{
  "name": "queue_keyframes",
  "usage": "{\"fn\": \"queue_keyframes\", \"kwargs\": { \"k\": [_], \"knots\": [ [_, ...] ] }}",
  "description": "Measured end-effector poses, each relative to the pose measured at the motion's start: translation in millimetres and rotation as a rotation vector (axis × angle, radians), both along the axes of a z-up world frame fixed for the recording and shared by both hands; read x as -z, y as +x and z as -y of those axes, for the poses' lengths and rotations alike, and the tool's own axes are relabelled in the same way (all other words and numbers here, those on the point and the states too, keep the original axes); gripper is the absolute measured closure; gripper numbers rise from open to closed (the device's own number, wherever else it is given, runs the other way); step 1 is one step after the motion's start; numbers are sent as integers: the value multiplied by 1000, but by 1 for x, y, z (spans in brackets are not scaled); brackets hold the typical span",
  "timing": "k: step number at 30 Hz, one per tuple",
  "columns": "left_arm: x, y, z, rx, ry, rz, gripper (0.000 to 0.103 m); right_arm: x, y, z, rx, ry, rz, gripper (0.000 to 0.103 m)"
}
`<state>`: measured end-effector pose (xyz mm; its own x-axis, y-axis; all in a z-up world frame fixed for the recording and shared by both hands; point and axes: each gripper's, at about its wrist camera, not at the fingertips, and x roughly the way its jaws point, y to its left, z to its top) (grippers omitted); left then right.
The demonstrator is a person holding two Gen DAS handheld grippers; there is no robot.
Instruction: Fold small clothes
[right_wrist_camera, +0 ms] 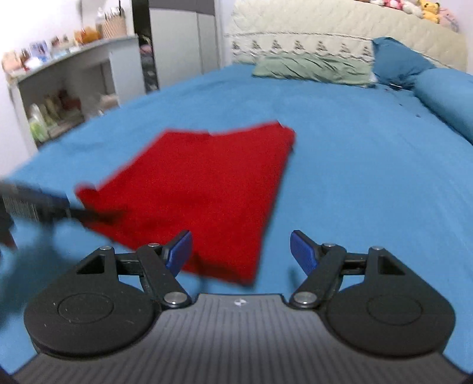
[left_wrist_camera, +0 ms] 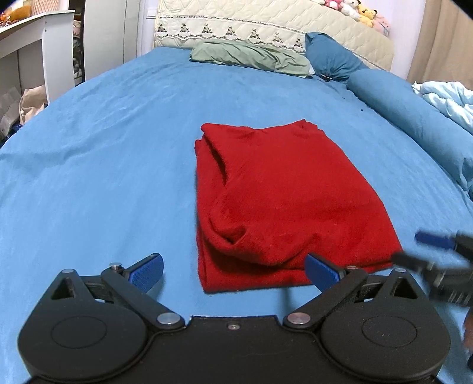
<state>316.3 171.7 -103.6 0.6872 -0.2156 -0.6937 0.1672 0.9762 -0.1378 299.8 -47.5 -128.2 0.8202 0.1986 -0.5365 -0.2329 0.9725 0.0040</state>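
Note:
A red garment (left_wrist_camera: 280, 203) lies folded into a rough rectangle on the blue bed sheet (left_wrist_camera: 103, 162). It also shows in the right wrist view (right_wrist_camera: 207, 192). My left gripper (left_wrist_camera: 235, 273) is open and empty, just in front of the garment's near edge. My right gripper (right_wrist_camera: 241, 251) is open and empty at the garment's near right corner. The right gripper shows blurred at the right edge of the left wrist view (left_wrist_camera: 437, 254). The left gripper shows blurred at the left of the right wrist view (right_wrist_camera: 59, 209), by the garment's near left corner.
A green pillow (left_wrist_camera: 251, 56) and a blue pillow (left_wrist_camera: 331, 56) lie at the head of the bed by a cream headboard (left_wrist_camera: 266, 23). A blue bolster (left_wrist_camera: 414, 118) and pale blue bedding (left_wrist_camera: 449, 100) lie at the right. White shelves (right_wrist_camera: 68, 85) stand left of the bed.

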Motion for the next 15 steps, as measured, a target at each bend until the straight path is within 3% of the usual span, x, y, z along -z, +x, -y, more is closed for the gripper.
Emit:
{"fn": "queue_keyframes", "kwargs": {
  "k": [6, 10, 15],
  "knots": [
    [1, 3, 2, -15, -3, -1, 0, 30, 8, -7, 58, -26, -40, 17],
    [1, 8, 1, -26, -15, 4, 0, 23, 7, 4, 82, 49, 1, 17],
    [0, 12, -3, -49, -39, 9, 0, 25, 13, 3, 83, 44, 7, 17]
  ]
}}
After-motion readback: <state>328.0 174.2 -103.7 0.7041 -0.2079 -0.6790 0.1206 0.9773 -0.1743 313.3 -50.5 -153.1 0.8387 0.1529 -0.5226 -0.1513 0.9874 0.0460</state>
